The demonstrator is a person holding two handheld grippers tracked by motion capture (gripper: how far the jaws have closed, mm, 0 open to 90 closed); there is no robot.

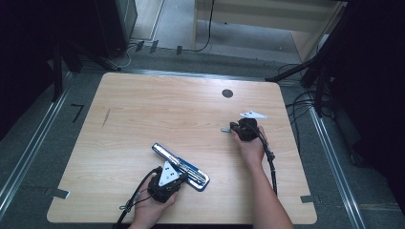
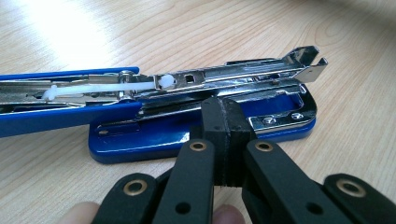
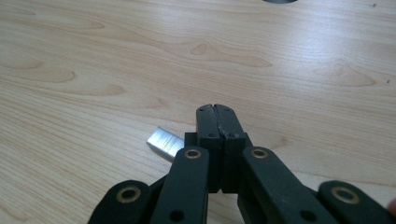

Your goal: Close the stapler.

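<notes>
A blue stapler (image 1: pixel 180 167) lies swung open on the wooden table (image 1: pixel 143 109), with its chrome magazine (image 2: pixel 224 77) lifted off the blue base (image 2: pixel 140 140). My left gripper (image 1: pixel 181 177) is at the stapler's near side. Its jaws are shut, and its tips (image 2: pixel 225 116) are right against the base with nothing between them. Farther right, my right gripper (image 1: pixel 233 128) is shut, its pads pressed together (image 3: pixel 216 116). A short silver strip of staples (image 3: pixel 163 142) lies on the table just left of those jaws (image 1: pixel 225 129). Whether it touches them I cannot tell.
A dark round hole (image 1: pixel 227 93) sits in the tabletop near the far edge, beyond the right gripper. Cables trail from both grippers toward the near edge. Dark stands and cables crowd the floor around the table's right side and far-left corner.
</notes>
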